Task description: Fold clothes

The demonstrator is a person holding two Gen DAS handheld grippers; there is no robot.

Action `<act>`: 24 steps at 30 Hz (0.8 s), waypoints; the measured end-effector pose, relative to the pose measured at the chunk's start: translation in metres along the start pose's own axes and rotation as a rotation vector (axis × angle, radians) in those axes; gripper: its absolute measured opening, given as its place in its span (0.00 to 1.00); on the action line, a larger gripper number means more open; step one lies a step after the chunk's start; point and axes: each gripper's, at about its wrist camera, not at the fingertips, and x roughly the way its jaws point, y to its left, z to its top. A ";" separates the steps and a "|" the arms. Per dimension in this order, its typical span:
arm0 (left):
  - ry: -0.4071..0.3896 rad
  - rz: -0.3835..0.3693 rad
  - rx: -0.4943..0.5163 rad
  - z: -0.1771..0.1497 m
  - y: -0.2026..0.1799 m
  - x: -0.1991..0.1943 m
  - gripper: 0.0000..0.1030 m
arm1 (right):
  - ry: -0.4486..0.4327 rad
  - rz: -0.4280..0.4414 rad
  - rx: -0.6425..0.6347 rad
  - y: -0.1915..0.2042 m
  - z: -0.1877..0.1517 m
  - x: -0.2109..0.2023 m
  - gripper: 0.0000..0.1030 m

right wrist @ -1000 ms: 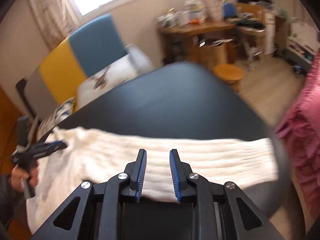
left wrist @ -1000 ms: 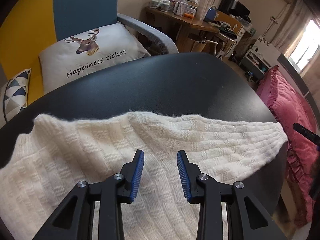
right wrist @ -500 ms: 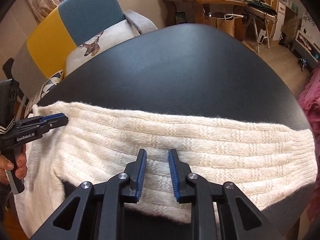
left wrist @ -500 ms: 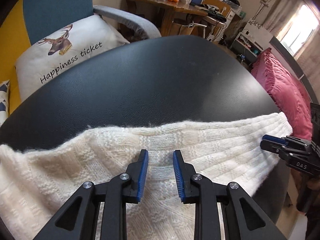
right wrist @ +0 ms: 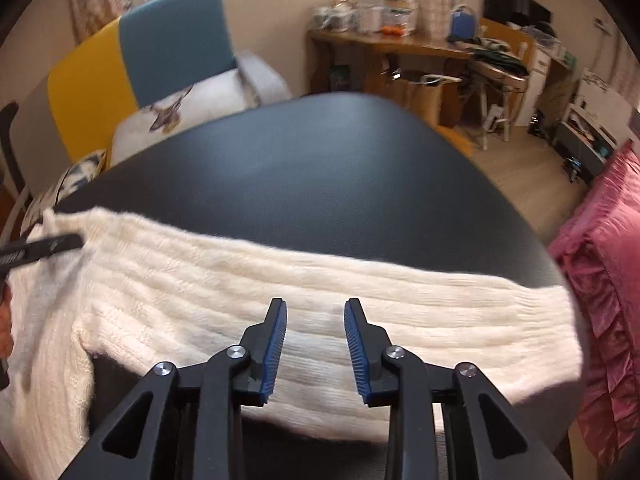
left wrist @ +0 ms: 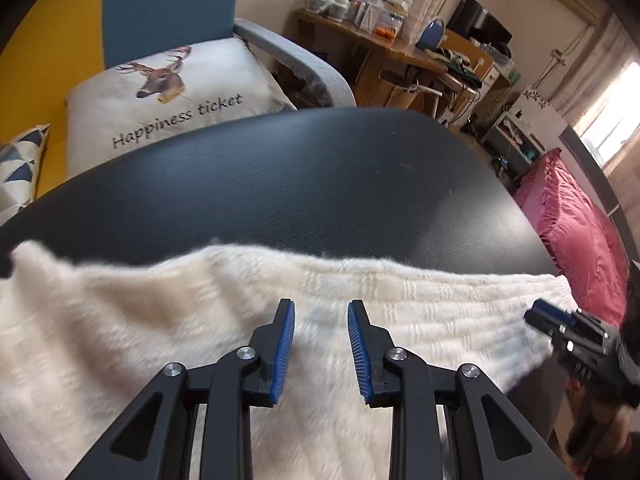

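One cream ribbed knit sweater (right wrist: 320, 292) is laid across one round black table (right wrist: 328, 184). Two grippers, left gripper (left wrist: 321, 308) and right gripper (right wrist: 315, 306), are held over it, jaws opening, nothing pinched.

Soft daylight from a bright window (left wrist: 618, 136), fisheye bending at dark corners, motion blur throughout

sweater (left wrist: 420, 312): its knit is blurring on the left; its near part is running off the bottom edge.
right gripper (left wrist: 548, 317): is showing blurred at the right edge; its jaws are too smeared to read.
left gripper (right wrist: 60, 242): only one dark finger is poking in from the left edge.
desk clutter (right wrist: 384, 12): is staying too small to identify.
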 end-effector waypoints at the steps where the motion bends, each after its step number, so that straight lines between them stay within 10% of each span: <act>1: -0.008 0.006 -0.009 -0.008 0.007 -0.009 0.31 | -0.002 -0.018 0.028 -0.011 -0.001 -0.002 0.45; 4: -0.031 0.023 -0.036 -0.032 0.028 -0.037 0.32 | -0.009 -0.072 0.110 -0.046 -0.005 -0.007 0.79; 19: -0.079 0.235 -0.230 -0.146 0.115 -0.123 0.37 | 0.057 -0.210 0.103 -0.054 0.001 0.008 0.82; 24: -0.149 0.296 -0.188 -0.177 0.109 -0.160 0.37 | -0.018 -0.012 -0.072 0.045 0.017 -0.021 0.82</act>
